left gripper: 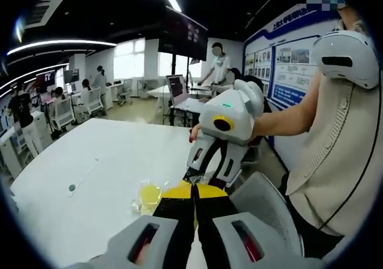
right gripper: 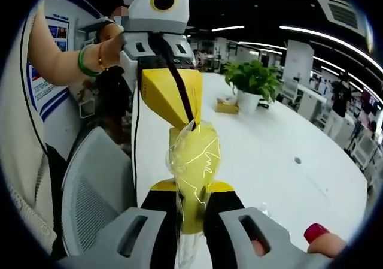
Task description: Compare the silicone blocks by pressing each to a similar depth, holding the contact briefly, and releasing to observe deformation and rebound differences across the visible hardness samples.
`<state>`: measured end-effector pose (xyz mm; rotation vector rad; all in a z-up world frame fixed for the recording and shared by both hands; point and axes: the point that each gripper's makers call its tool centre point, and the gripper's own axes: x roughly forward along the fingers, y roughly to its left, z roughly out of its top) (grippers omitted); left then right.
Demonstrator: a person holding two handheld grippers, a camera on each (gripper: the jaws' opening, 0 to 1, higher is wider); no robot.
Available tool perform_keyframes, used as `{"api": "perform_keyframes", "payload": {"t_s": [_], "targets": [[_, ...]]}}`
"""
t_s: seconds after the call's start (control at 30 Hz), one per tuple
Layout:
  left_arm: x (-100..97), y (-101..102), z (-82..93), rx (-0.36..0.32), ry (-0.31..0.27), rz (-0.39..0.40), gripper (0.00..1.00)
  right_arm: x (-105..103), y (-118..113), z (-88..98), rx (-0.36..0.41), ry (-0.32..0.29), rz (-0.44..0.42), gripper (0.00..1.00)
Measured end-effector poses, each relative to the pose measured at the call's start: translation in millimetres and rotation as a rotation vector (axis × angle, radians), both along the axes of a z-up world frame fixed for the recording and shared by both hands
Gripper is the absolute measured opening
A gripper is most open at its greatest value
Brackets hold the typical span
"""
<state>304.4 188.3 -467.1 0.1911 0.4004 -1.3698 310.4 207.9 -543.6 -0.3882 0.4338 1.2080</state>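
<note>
At the bottom centre of the right gripper view, the right claw (right gripper: 191, 206) is seen clamped on a yellow block in clear wrap (right gripper: 196, 161), which is held upright above the white surface (right gripper: 281, 155). The top of the wrap is pinched by the left claw (right gripper: 190, 122) in the upper centre. A grey chair (right gripper: 90, 191) is seen at lower left, and a potted plant (right gripper: 254, 80) farther back at upper right.

In the left gripper view, the left claw (left gripper: 194, 188) is shown narrowed at bottom centre, meeting the right claw (left gripper: 206, 167). A second wrapped yellow block (left gripper: 148, 196) lies on the surface just left.
</note>
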Motion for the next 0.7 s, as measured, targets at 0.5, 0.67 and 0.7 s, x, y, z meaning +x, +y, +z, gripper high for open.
{"api": "perform_keyframes", "payload": {"t_s": [0.5,0.67,0.7], "targets": [[0.1,2.1,-1.1,-0.002,0.052,0.037,0.0,4.4,-0.1,-2.8,0.0,-0.003,0.004,0.14],[-2.3,2.5,-2.6,0.005,0.054,0.032,0.0,3.0,0.8,-5.1,-0.001,0.004,0.009,0.16],[-4.1,2.4,-3.0,0.007,0.062,0.026,0.0,3.3,0.8,-5.7,-0.002,0.001,0.009,0.16]]}}
